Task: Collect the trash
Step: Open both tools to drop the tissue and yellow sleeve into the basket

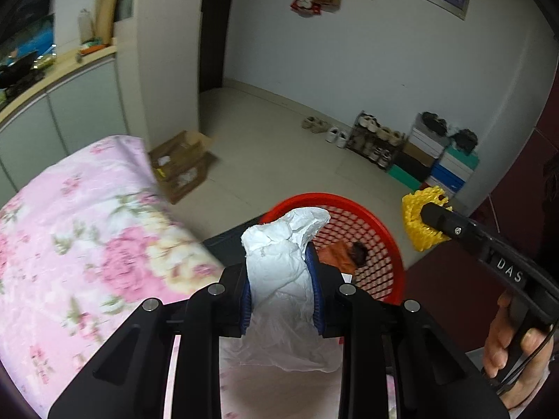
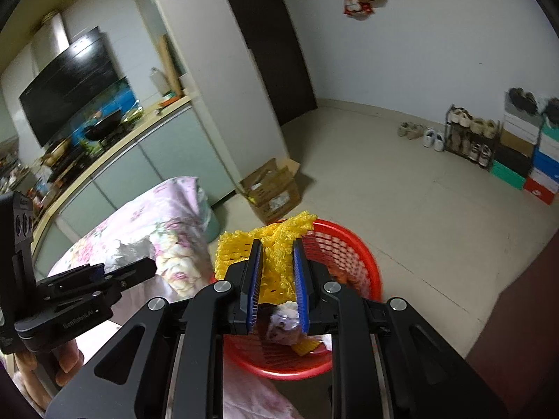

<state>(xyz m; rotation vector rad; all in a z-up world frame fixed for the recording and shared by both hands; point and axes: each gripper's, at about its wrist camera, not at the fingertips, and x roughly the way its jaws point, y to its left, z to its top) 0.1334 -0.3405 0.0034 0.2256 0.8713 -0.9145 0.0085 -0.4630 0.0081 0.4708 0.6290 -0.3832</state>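
Observation:
My left gripper (image 1: 279, 262) is shut on a crumpled white paper (image 1: 279, 279), which sticks up between the blue pads, just in front of the red mesh basket (image 1: 380, 223). The basket holds an orange scrap (image 1: 335, 256) and a dark piece. To the right, a hand holds my right gripper (image 1: 431, 214), which is shut on a yellow foam net (image 1: 415, 227) beside the basket's rim. In the right wrist view the right gripper (image 2: 277, 248) pinches the yellow foam net (image 2: 237, 248) over the red basket (image 2: 349, 241). The left gripper (image 2: 122, 269) with the white paper (image 2: 134, 249) is at the left.
A pink floral cloth (image 1: 87, 244) covers the surface to the left of the basket. An open cardboard box (image 1: 181, 164) sits on the tiled floor by a white pillar. A shoe rack (image 1: 377, 139) and stacked shoe boxes (image 1: 450, 171) line the far wall. A kitchen counter (image 2: 139, 129) runs along the left.

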